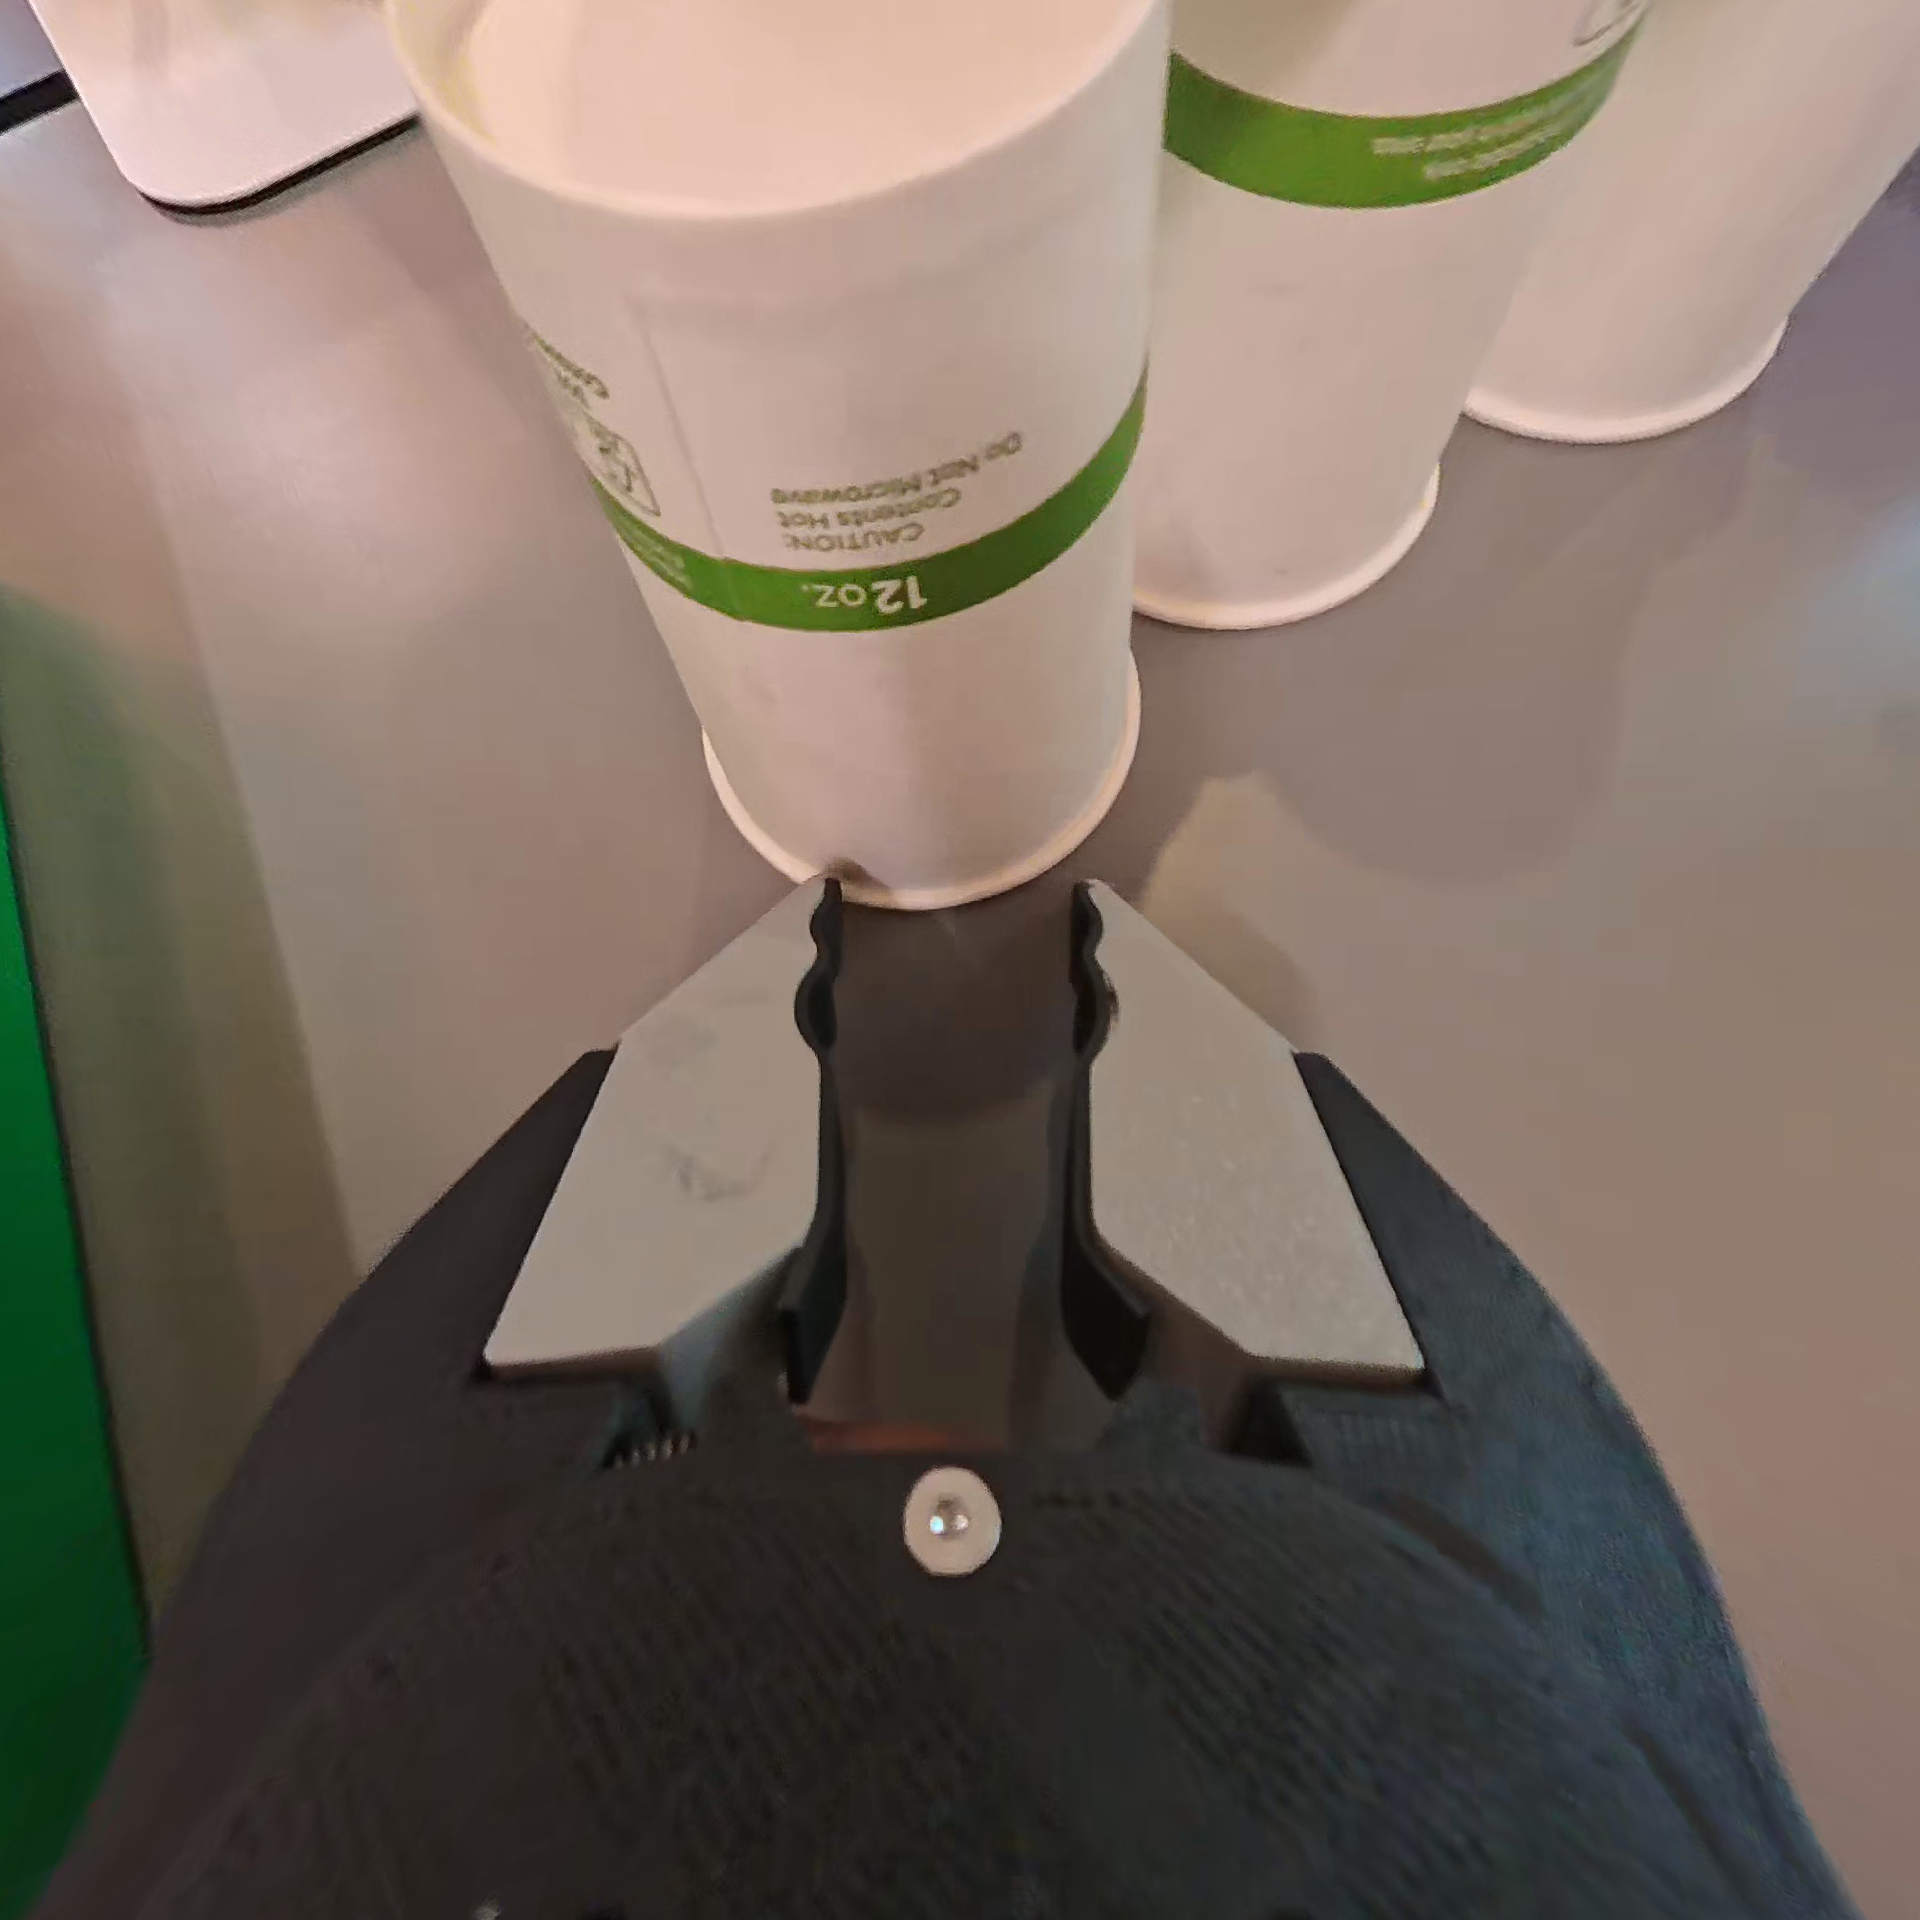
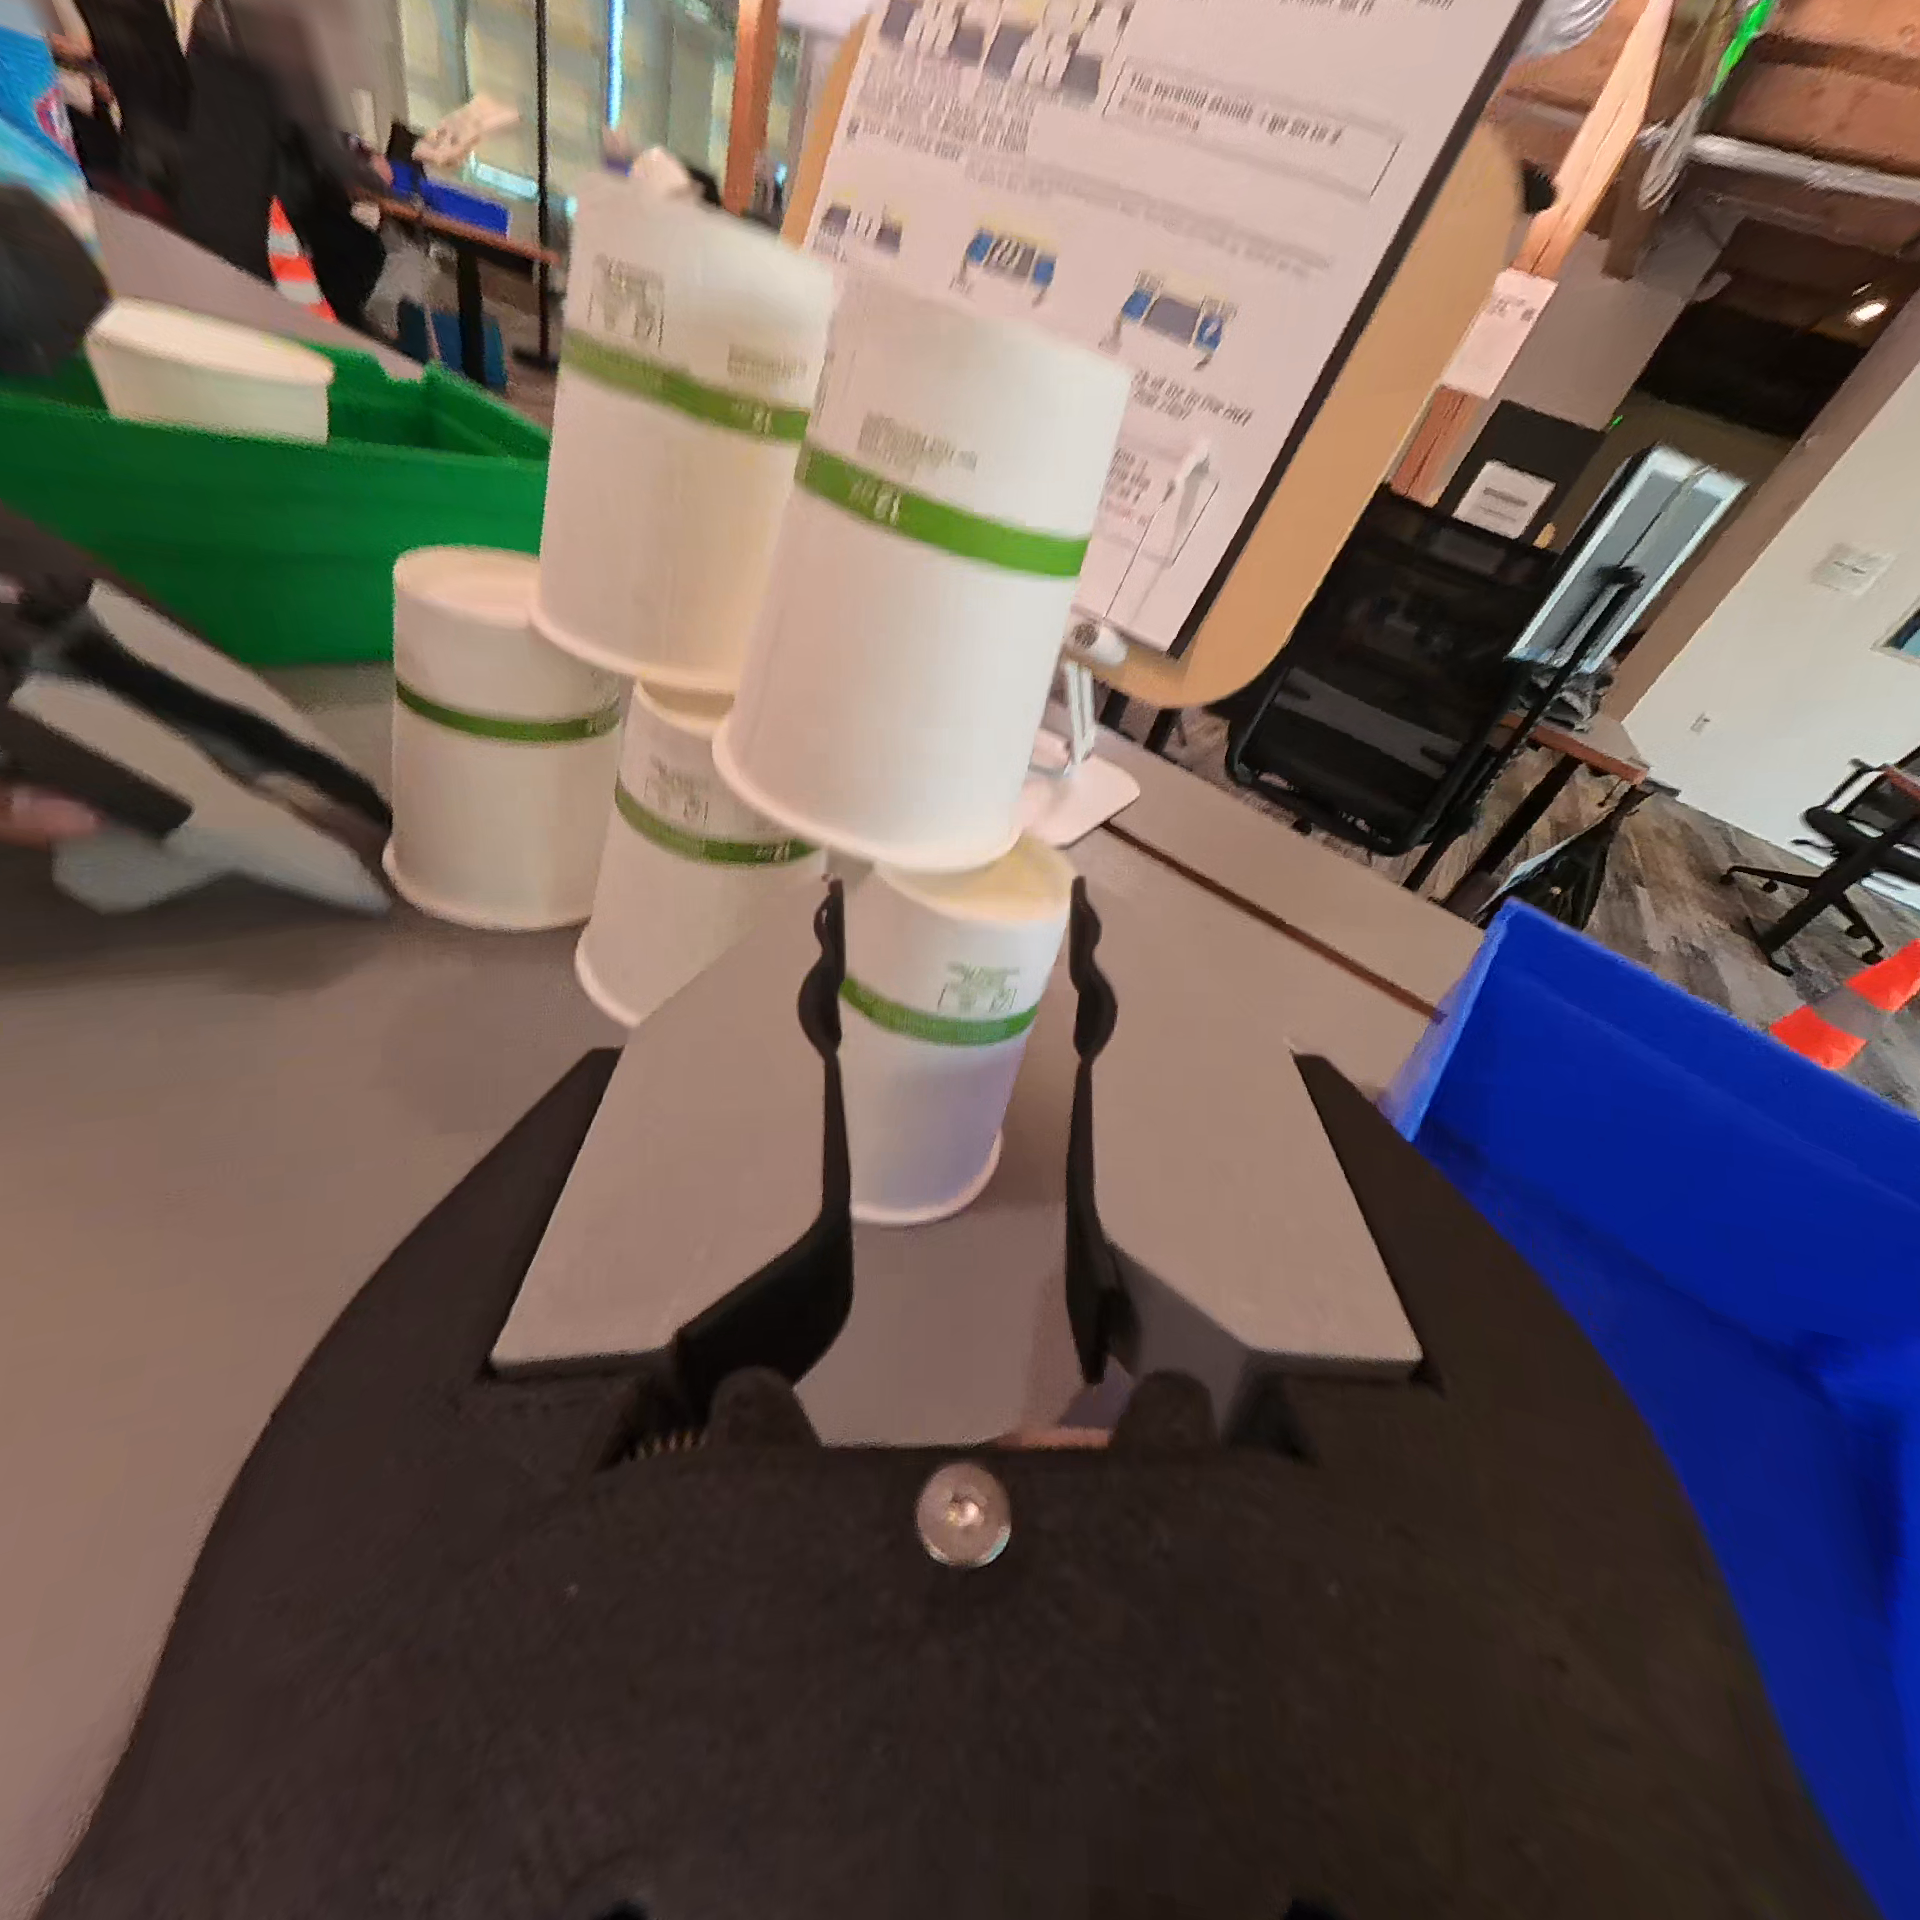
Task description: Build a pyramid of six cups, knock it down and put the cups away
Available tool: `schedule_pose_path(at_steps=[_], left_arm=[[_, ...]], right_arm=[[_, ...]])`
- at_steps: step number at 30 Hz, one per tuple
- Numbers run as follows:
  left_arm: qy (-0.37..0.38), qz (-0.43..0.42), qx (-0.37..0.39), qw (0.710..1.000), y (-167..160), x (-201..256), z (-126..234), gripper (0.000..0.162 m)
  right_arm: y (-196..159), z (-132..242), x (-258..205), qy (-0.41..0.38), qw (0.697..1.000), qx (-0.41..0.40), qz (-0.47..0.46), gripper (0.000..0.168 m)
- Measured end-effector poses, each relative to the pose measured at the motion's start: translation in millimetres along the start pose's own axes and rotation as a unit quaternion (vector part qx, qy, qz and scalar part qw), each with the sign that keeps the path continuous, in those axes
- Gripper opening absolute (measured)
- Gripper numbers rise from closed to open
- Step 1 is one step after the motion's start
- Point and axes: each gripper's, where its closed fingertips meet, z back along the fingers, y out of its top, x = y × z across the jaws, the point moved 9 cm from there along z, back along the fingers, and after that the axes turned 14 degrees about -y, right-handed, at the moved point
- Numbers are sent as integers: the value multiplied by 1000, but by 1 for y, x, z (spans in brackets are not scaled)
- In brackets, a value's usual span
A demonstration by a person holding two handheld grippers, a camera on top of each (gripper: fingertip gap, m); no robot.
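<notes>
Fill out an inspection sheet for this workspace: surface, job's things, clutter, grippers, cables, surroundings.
Surface: grey table, bare in front of the cups.
Job's things: five white paper cups with green bands stacked upside down, three in the bottom row and two in the upper row tilting as if toppling; a sixth cup lies in the green bin; a blue bin at the right.
Clutter: flat white stand base behind the cups.
Grippers: left gripper open, its fingers at the rim of the near cup; right gripper open, empty.
Cables: nothing seen.
Surroundings: instruction board, office chairs, orange cones, a person far back.
</notes>
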Motion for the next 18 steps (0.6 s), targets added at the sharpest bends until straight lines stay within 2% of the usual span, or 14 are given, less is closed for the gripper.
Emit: schedule_pose_path(at_steps=[2,5,13,15,18], left_arm=[[-4,7,1,1000,0,-2,0,42],[4,9,1,1000,1,-5,-1,38],[15,20,3,1000,3,-11,-2,37],[16,22,3,1000,3,-12,-2,36],[16,27,4,1000,3,-14,-2,36]], right_arm=[[-7,0,-4,20,999,-27,14,42],[-20,-4,-11,32,996,-75,47,36],[-52,-25,-19,-29,972,-215,90,23],[-57,-30,-21,-42,967,-230,98,15],[-63,-35,-22,-41,964,-243,96,15]])
